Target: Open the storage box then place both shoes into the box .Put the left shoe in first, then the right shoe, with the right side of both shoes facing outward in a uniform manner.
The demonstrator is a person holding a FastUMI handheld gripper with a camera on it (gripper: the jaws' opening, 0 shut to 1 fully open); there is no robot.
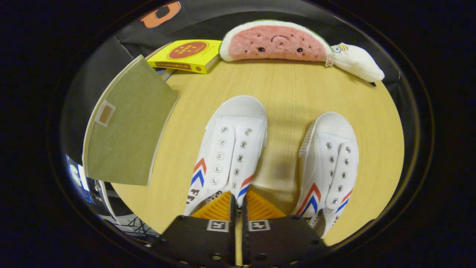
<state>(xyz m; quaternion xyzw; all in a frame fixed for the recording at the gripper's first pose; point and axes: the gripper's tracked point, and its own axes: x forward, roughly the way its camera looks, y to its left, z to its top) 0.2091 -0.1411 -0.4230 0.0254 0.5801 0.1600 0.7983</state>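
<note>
We see two shoes side by side on the table [282, 96]: the left shoe [230, 149] just ahead of our nearly closed gripper [237, 208], the right shoe [333, 163] beside it. The storage box [126, 126] stands left; a book [187, 56] and two plush toys [275, 41] lie beyond.

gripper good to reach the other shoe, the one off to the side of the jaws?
Probably yes. The gripper, jaws nearly closed at the near shoe's heel, has bare table between it and the other shoe; nothing blocks it.
</note>
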